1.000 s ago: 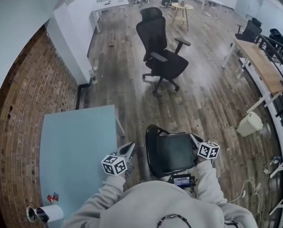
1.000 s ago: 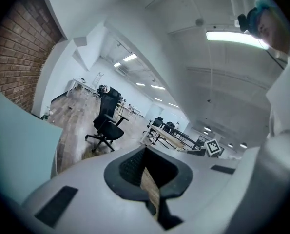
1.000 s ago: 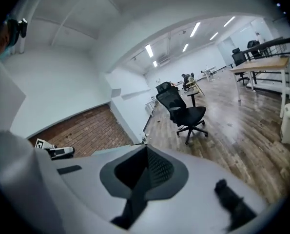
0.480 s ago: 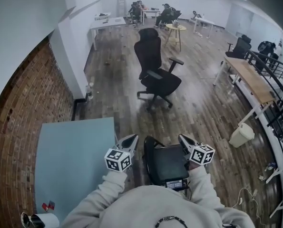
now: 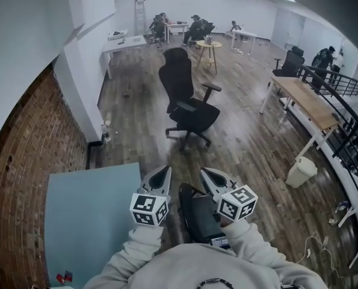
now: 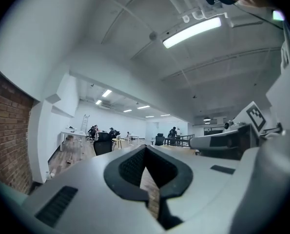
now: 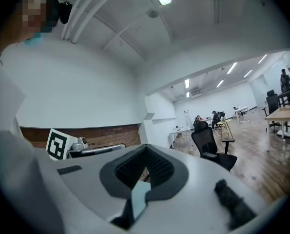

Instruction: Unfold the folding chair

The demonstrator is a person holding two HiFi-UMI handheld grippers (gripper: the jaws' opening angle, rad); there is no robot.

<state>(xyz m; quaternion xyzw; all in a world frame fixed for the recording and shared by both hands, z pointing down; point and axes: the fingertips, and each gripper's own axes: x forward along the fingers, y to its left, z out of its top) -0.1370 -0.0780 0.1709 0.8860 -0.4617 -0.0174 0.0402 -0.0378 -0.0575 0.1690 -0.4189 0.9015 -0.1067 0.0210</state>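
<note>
1. Black folding chair (image 5: 195, 214): one. It sits low on the wooden floor (image 5: 251, 143), straight in front of the person, just beside the right edge of the pale blue desk (image 5: 88, 221). In the head view it lies beneath and between the two grippers. Whether it is fully opened out cannot be told.
2. Grippers: two. The left gripper (image 5: 162, 172) and the right gripper (image 5: 207, 173) are held side by side, pointing level into the room.
3. The left gripper's jaws are closed tight together with nothing between them.
4. The right gripper's jaws are likewise pressed together and empty.
5. Marker cubes: two, one on each gripper. The left cube (image 5: 148, 209) and the right cube (image 5: 237, 202) bear black-and-white square patterns, the only print that can be made out.
6. Black office chairs: one swivel chair (image 5: 185, 101) stands mid-floor, and a second dark one (image 5: 289, 62) stands near the long wooden desk (image 5: 305, 101) on the right.
7. White bin (image 5: 300, 172): one, on the floor near that wooden desk.
8. Brick wall (image 5: 31, 167): one stretch, left of the blue desk.
9. People sit around the far tables, too small to count.
</note>
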